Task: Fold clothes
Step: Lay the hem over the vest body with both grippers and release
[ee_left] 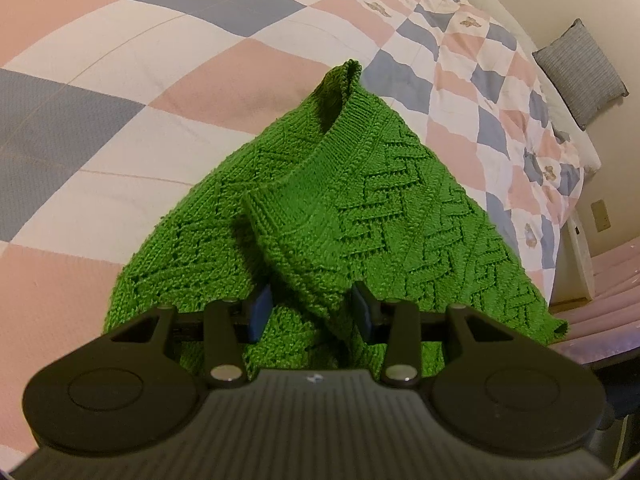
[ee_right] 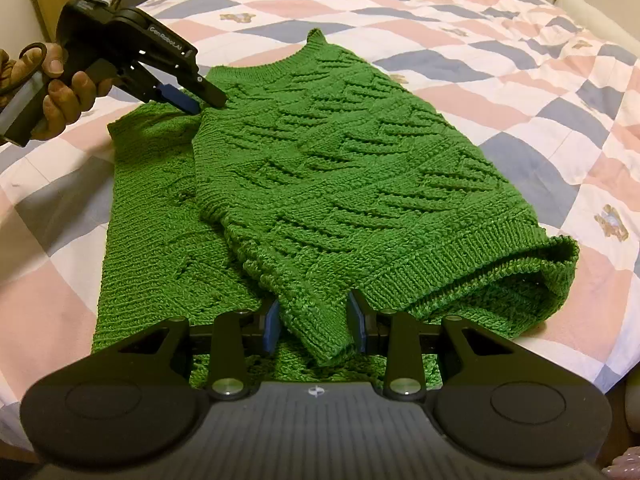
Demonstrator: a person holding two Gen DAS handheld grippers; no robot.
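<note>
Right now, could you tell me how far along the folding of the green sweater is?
Partly done. One side of the green sweater already lies doubled over the other on the quilt. In hand: the left gripper grips fabric near the neckline, the right gripper the ribbed hem. Left: letting go, smoothing, and probably another fold.

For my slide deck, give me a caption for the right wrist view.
Both grippers, right and left, pinch a green sweater mid-fold on a quilt.

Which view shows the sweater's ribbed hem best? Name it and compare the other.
Right wrist view: the green knit sweater's ribbed hem runs across the foreground, its opening visible. Left wrist view shows mainly the ribbed neckline; the hem isn't identifiable there.
</note>
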